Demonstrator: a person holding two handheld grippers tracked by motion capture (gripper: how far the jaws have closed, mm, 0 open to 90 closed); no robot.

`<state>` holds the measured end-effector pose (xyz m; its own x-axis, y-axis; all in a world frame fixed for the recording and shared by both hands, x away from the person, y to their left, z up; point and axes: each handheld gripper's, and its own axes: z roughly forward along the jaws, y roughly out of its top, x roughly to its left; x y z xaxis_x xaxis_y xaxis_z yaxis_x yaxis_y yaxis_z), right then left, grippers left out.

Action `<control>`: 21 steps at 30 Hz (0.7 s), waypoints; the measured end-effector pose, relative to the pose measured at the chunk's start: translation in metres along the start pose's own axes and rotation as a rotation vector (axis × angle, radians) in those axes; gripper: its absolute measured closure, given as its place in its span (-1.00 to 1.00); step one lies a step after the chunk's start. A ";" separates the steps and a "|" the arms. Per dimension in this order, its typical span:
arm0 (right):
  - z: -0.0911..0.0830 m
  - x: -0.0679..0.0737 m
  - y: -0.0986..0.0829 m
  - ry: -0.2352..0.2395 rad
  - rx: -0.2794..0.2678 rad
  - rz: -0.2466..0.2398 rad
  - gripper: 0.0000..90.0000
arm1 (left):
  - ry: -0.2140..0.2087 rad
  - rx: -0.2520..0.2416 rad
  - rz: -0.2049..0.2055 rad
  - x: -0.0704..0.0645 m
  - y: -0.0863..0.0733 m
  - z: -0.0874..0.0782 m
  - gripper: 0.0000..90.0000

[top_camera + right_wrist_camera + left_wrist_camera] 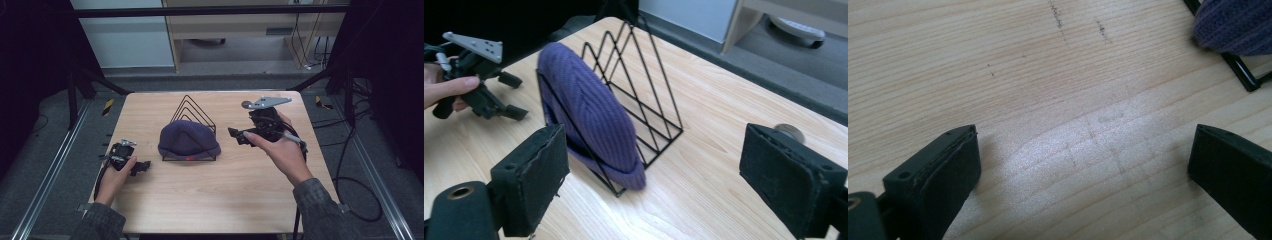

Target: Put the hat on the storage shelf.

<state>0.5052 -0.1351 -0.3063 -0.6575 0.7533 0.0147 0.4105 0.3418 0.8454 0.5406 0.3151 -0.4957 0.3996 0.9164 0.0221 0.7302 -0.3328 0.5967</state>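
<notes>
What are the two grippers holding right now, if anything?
Nothing. The left gripper is open over bare table, and the right gripper is open, short of the hat in the rack.

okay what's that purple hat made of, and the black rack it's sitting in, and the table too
The hat looks like soft ribbed knit, probably wool or acrylic: fine parallel ridges run across it. The rack looks like thin metal wire with a black coating, bent into triangular dividers. The table shows pale wood grain with a smooth, faintly glossy finish, possibly laminate; a few dark scuffs mark it.
</notes>
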 end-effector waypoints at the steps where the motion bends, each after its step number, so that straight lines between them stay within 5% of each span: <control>1: 0.000 0.000 0.000 0.000 0.000 0.000 -0.75 | 0.000 -0.001 0.000 0.000 0.000 0.000 -1.00; 12: -0.021 -0.024 -0.028 -0.055 -0.002 0.043 -0.84 | -0.002 -0.010 -0.003 0.000 -0.001 0.000 -1.00; 21: -0.020 -0.040 -0.071 -0.088 0.033 0.094 -0.86 | -0.002 -0.012 -0.002 0.000 -0.002 0.000 -1.00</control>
<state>0.4897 -0.2004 -0.3560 -0.5578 0.8288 0.0445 0.4888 0.2847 0.8246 0.5393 0.3155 -0.4967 0.3989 0.9168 0.0193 0.7242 -0.3279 0.6067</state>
